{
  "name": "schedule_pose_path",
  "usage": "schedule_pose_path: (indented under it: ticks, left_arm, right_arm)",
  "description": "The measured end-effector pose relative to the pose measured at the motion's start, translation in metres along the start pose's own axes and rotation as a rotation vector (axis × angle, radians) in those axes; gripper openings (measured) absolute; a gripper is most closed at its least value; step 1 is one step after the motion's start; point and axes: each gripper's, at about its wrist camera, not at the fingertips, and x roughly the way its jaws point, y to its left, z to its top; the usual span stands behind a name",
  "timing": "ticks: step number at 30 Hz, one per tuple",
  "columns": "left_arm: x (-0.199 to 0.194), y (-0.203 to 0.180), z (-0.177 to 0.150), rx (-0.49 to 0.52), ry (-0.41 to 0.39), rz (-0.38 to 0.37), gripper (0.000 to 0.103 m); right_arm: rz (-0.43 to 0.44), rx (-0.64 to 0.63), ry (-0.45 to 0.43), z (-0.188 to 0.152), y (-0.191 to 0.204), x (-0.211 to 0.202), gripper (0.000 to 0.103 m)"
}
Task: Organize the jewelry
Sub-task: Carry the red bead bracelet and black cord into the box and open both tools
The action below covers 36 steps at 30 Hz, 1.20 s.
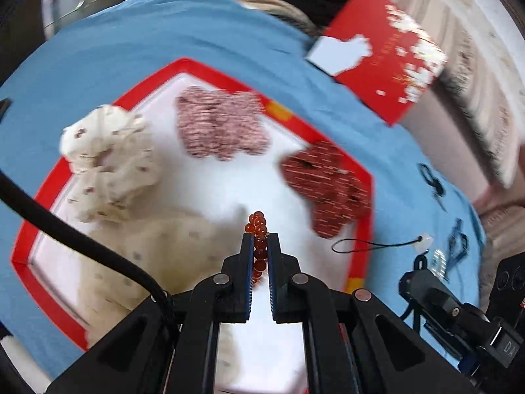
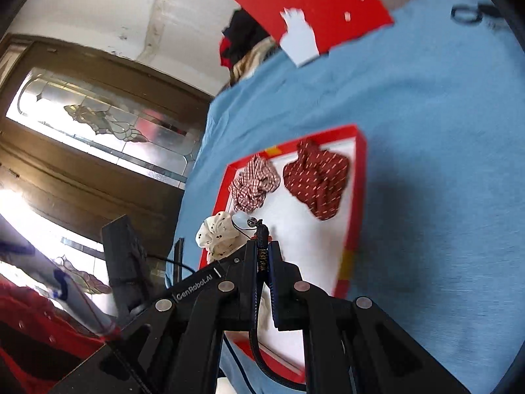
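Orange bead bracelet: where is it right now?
In the left wrist view, the orange bead bracelet is clamped in the left gripper, above the red-rimmed white tray, near the dark red scrunchie.

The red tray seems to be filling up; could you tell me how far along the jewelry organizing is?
Three scrunchies already lie in the red tray: cream, pink checked, dark red. In hand: the left gripper is shut on an orange bead bracelet above the tray; the right gripper is shut on a dark braided cord. Both remain to be placed.

Both the left gripper (image 1: 261,241) and the right gripper (image 2: 262,246) are matte black linkages with blue-edged finger pads, round silver pivot screws, a black cable, and white "GenRobot.AI" lettering.
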Motion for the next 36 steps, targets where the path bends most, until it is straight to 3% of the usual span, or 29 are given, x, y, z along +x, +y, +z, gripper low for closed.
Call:
schedule_pose_path:
  ticks: [3, 10, 16, 18, 19, 20, 27, 36]
  left_arm:
    - [0.002, 0.011, 0.002, -0.037, 0.006, 0.024, 0.007]
    - [-0.002, 0.023, 0.003, -0.089, 0.007, -0.001, 0.007]
    - [-0.023, 0.022, 0.004, -0.098, -0.075, -0.023, 0.009]
    - [-0.028, 0.02, 0.006, -0.094, -0.1, -0.024, 0.013]
    - [-0.03, 0.019, 0.006, -0.092, -0.11, -0.023, 0.017]
    - [-0.03, 0.018, 0.006, -0.091, -0.115, -0.023, 0.019]
    - [-0.032, 0.004, 0.002, -0.041, -0.134, -0.004, 0.02]
    - [-0.046, -0.061, -0.028, 0.185, -0.247, 0.097, 0.032]
  right_arm:
    - [-0.035, 0.018, 0.017, 0.002, -0.002, 0.023, 0.007]
    - [-0.136, 0.001, 0.045, 0.009, -0.008, 0.055, 0.008]
    - [-0.195, -0.046, 0.026, 0.017, -0.003, 0.061, 0.01]
    - [-0.199, -0.055, 0.024, 0.018, -0.001, 0.058, 0.027]
    - [-0.201, -0.059, 0.016, 0.019, 0.001, 0.056, 0.043]
    - [-0.202, -0.062, 0.007, 0.02, 0.002, 0.054, 0.051]
    - [-0.245, -0.123, -0.022, 0.018, 0.006, 0.016, 0.051]
    - [-0.454, -0.207, -0.112, 0.0, -0.02, -0.07, 0.051]
